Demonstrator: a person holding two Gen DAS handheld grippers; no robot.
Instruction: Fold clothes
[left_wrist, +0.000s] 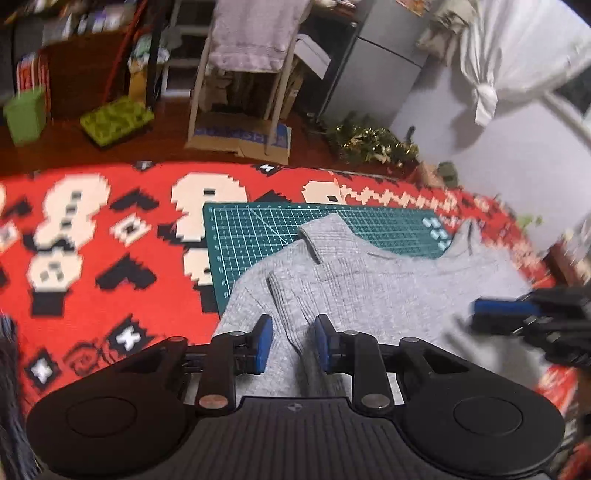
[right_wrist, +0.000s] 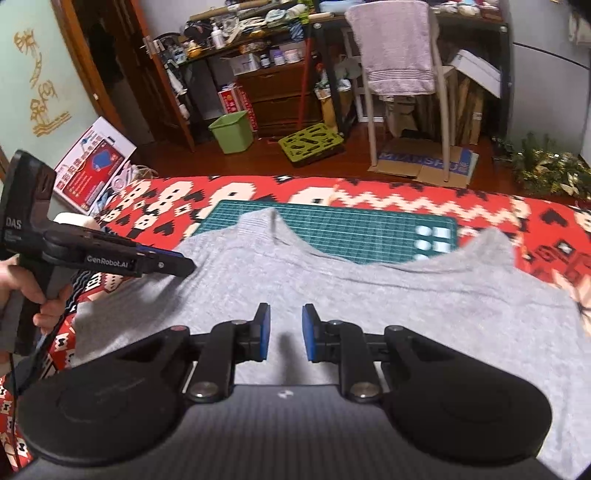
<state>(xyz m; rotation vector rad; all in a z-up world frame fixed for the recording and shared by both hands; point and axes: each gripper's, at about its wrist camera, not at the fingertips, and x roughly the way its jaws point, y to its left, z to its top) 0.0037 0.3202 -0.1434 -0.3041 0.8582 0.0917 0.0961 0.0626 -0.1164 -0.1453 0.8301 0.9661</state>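
Grey garment (right_wrist: 369, 295) spread flat across the middle of the frame in the right wrist view, over a red patterned cloth (right_wrist: 406, 195) covering the surface. Upper edge of garment overlapping a green cutting mat (right_wrist: 351, 229) at frame centre. In the left wrist view, one part of the garment folded over the body, with a ribbed band running down toward the bottom centre of the frame.

Left hand-held gripper (left_wrist: 293, 341) at bottom centre of its own view, just above the grey fabric; blue pads (left_wrist: 264, 343) apart, ribbed fold lying in the gap, contact with the cloth not determinable. Same tool also seen at left edge of the right wrist view, held by a hand (right_wrist: 40, 306), its tip over the garment's left portion.

Right hand-held gripper (right_wrist: 286, 332) at bottom centre of its view, above the middle of the garment; fingers apart, nothing clamped. Seen blurred at right edge of the left wrist view.

Background, upper frame: white chair (right_wrist: 406, 92) draped with a pale towel (right_wrist: 395, 48), green bin (right_wrist: 232, 131), flattened cardboard (right_wrist: 424, 162) on wooden floor.
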